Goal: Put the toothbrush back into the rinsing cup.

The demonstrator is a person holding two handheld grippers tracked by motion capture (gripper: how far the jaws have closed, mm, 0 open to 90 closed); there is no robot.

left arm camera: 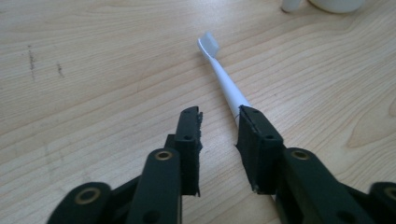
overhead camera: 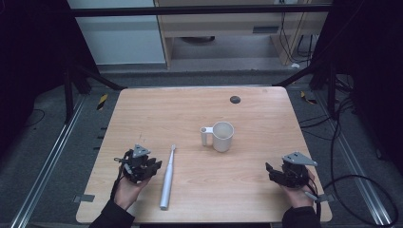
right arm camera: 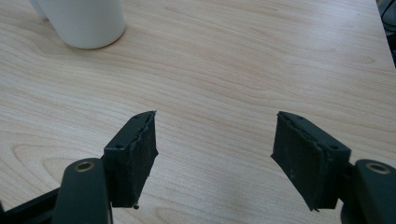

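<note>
A white toothbrush (overhead camera: 167, 178) lies flat on the wooden table (overhead camera: 190, 109), its head pointing away from the person. My left gripper (overhead camera: 152, 166) is just to its left, low over the wood. In the left gripper view this gripper (left arm camera: 217, 116) is open with a narrow gap, and the toothbrush (left arm camera: 224, 79) runs down behind its right jaw, not between the two. A white mug (overhead camera: 222, 136) stands upright past mid-table, handle to the left. My right gripper (overhead camera: 274, 172) hovers near the table's right front; in its own view it (right arm camera: 215, 121) is wide open and holds nothing, with the mug (right arm camera: 84, 21) far off at upper left.
A small dark round spot (overhead camera: 235, 99) sits near the table's far edge. Black frame posts and cables flank the table on both sides. Bare wood stretches between the mug and the right gripper.
</note>
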